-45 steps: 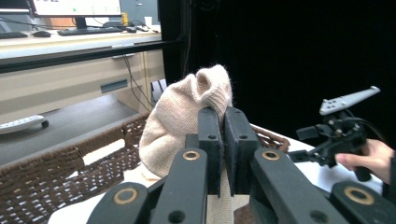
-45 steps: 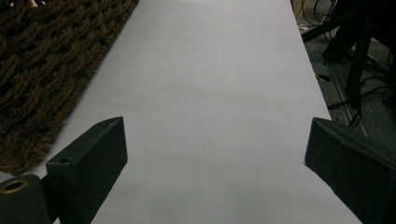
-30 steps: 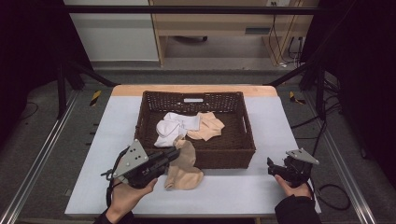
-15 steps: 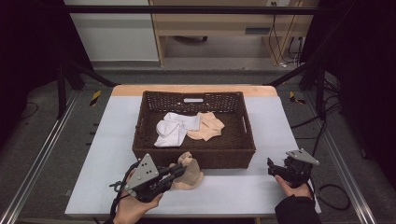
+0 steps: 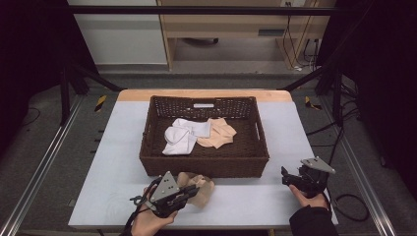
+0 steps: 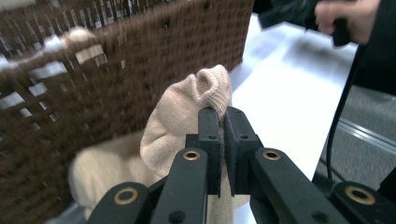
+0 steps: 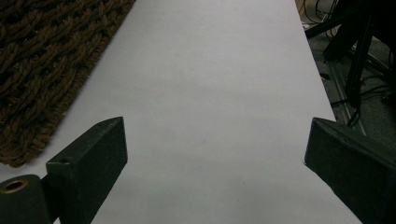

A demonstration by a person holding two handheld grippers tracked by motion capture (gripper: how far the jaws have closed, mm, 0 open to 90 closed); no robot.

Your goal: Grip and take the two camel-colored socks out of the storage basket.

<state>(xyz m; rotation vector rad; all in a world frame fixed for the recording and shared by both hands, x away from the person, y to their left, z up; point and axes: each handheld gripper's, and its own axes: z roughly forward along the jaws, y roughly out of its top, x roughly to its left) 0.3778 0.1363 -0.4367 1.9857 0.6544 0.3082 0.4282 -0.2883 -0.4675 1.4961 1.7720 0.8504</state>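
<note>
High view: a beige sock [image 5: 196, 188] is seen on the surface [image 5: 113, 162], just in front of the basket [image 5: 147, 162] and outside its near wall. Left gripper [image 5: 183, 192] is clamped on it. In the left gripper view the jaws are seen pressed almost together on a fold of the knit, the cuff end [image 6: 205, 88] bunched up above the pads and the rest slumped against the wicker.

Right gripper [image 5: 290, 176] is held low over bare surface to the basket's right, well apart from the sock. In the right gripper view its jaws are spread wide, with nothing between them.

Inside the basket a white sock [image 5: 184, 135] and a second beige one [image 5: 219, 133] are lying, touching each other.

Progress, as judged: work appears to be taking socks out onto the surface, or putting them in; which way cannot be told. One sock is out and in hand; two are left in the basket. Pairing of the two beige socks is not yet done.
</note>
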